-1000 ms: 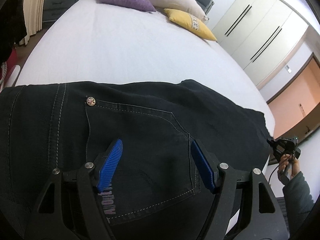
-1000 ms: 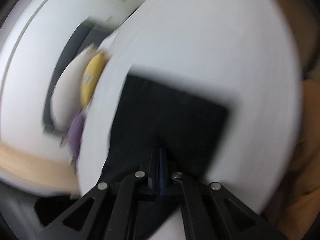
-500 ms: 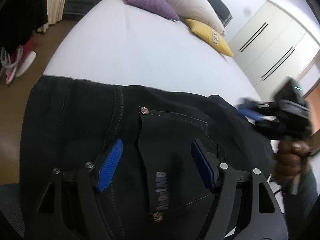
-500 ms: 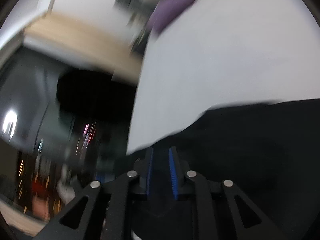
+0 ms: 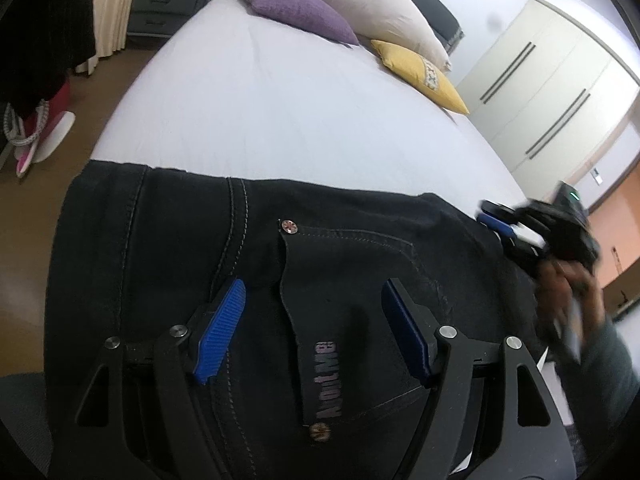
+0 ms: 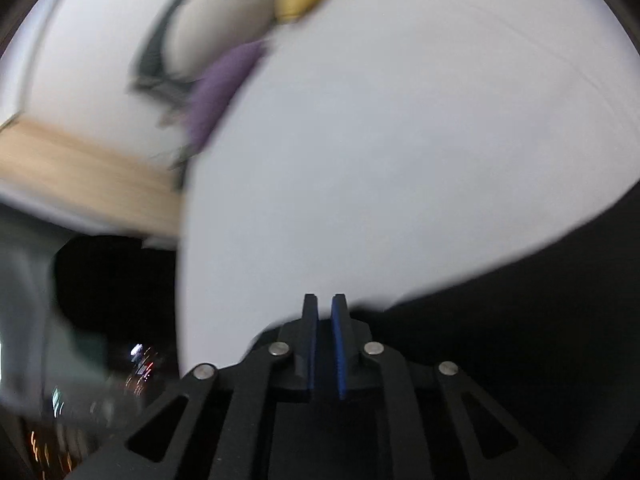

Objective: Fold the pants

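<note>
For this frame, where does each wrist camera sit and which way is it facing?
Left wrist: on the left gripper, above the black pants, facing up the bed toward the pillows; its open blue fingers show, plus the right gripper in a hand at right.
Right wrist: on the right gripper, blurred, low at the pants' edge, facing across the bed; its fingers show, nearly closed, with no visible cloth between them.
Shared: pants, bed, purple pillow, yellow pillow.

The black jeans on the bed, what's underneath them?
The black denim jeans lie on the white bedsheet, which shows bare beyond their far edge. Whatever sits directly beneath the fabric is covered.
</note>
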The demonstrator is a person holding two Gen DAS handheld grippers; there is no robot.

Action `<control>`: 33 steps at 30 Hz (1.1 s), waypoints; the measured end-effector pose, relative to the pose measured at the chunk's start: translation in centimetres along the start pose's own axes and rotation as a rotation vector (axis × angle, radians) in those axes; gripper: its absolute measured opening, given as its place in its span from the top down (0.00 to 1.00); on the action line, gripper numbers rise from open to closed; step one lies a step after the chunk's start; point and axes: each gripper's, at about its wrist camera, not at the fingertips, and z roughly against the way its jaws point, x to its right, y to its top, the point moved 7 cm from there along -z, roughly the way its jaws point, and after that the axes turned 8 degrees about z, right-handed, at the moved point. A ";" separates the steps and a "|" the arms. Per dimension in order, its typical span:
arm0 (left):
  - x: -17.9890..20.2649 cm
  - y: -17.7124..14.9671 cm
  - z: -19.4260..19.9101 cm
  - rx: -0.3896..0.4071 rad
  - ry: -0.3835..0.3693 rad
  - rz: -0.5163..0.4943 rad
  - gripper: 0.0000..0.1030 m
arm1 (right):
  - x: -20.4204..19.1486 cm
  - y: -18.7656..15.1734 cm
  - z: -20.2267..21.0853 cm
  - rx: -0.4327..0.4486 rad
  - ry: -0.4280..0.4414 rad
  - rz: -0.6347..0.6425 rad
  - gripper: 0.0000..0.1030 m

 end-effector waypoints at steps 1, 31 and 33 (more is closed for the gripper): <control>0.3 0.0 0.2 0.002 -0.005 -0.001 0.32 | -1.2 -1.7 0.0 -0.038 0.052 0.024 0.68; 6.5 -2.5 -4.8 -0.121 -0.005 -0.106 0.32 | 22.3 -9.9 24.3 0.415 -0.030 -0.371 1.00; 5.6 -2.2 -4.0 -0.107 -0.010 -0.096 0.32 | 21.9 -10.4 26.2 0.508 -0.080 -0.404 1.00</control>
